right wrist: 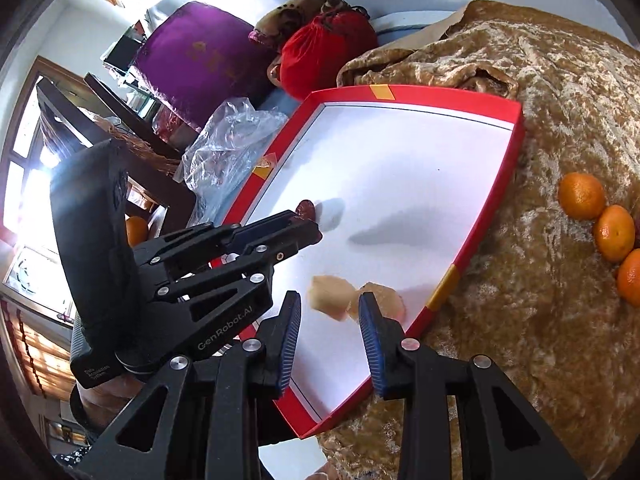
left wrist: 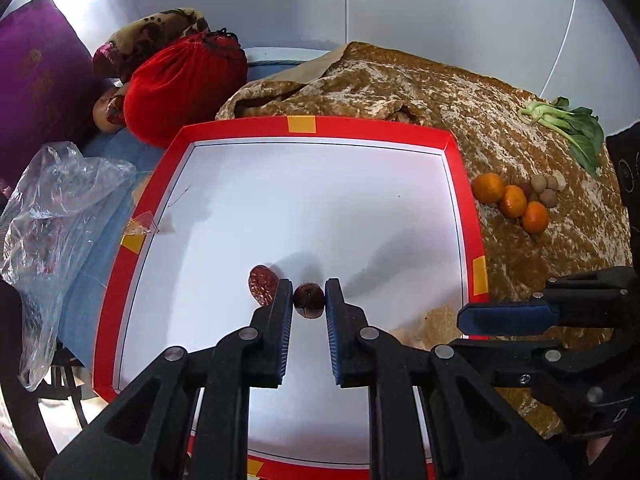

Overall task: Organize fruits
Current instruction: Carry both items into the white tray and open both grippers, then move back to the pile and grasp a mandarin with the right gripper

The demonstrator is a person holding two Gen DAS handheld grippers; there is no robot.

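My left tongs (left wrist: 308, 294) straddle a dark round date (left wrist: 308, 301) on the tray (left wrist: 448, 136), jaws narrow, barely clear; wrinkled date (left wrist: 262, 290) at nine o'clock. Right tongs (right wrist: 330, 312) gape empty.

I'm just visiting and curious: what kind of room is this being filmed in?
Probably a lived-in home, perhaps a bedroom or sitting room. A crumpled golden velvet cloth covers the surface, a purple cushion and red drawstring bag sit behind, and a window shows at left.

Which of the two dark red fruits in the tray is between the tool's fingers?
The rounder, darker red fruit sits between the left tool's open fingers. The wrinkled, longer one lies just outside its left finger, in the red-rimmed tray.
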